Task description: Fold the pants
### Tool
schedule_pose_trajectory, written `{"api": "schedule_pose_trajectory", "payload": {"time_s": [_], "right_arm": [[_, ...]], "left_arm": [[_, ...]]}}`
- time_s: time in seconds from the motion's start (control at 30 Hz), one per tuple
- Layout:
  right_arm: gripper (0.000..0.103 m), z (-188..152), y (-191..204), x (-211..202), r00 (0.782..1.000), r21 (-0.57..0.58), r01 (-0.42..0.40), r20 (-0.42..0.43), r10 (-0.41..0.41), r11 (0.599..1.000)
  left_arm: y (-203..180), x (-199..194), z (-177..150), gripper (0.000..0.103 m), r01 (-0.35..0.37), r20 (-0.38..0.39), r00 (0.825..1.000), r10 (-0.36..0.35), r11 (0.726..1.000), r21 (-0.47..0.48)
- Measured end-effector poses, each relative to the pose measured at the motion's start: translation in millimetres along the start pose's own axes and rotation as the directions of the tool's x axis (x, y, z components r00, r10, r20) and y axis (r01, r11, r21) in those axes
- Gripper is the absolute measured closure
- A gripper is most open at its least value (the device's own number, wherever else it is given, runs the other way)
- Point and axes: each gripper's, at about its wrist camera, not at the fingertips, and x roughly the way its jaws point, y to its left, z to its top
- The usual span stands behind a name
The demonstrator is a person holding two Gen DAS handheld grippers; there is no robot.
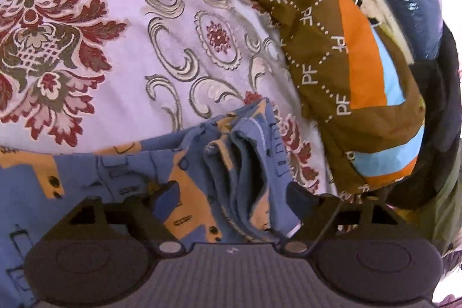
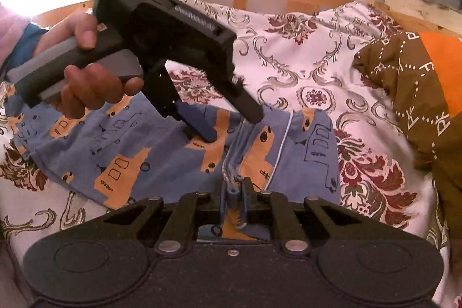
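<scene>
Pants half folded on the bed, my right hand-held gripper pinching the fold, my left one let go.

The pants (image 2: 161,160), blue with orange patches, lie flat on the floral bedspread (image 2: 323,54), near edge toward me, a bunched ridge of layers running up their middle. My right hand-held gripper (image 2: 235,192) is clenched on the near end of that ridge; my left hand-held gripper (image 2: 236,126) stands released, jaws wide, tips just over the cloth at the far end and gripping nothing. To do this step well, I would keep the right pinch firm, lay the layers down square, and smooth the ridge flat before the next fold. A brown quilt (image 1: 332,71) lies to the right, close by but apart from the pants; I would keep the fold clear of it.
</scene>
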Motion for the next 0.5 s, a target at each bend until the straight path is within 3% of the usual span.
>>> {"api": "schedule_pose_trajectory", "payload": {"time_s": [0.13,0.2,0.27,0.37,0.5], "right_arm": [[0.073,0,2,2,1.0,-0.026,-0.002,-0.02,0.002,1.0],[0.06,-1,6,2,1.0,-0.055,0.01,-0.023,-0.011,0.998],[0.059,-2,9,3,0.999,-0.088,0.025,-0.028,-0.028,0.996],[0.055,-4,16,4,0.998,-0.154,0.053,-0.03,-0.058,0.987],[0.042,-8,29,5,0.995,-0.263,0.089,-0.021,-0.098,0.961]], "left_arm": [[3,5,1,0.009,0.021,0.041,0.999,-0.018,0.997,-0.069],[4,5,3,0.009,0.026,0.053,0.998,-0.021,0.995,-0.099],[4,6,5,0.011,0.023,0.062,0.998,-0.015,0.991,-0.128],[0,8,7,0.023,-0.007,0.062,0.998,0.016,0.989,-0.145],[-2,11,7,0.035,-0.038,0.061,0.997,0.049,0.985,-0.167]]}}
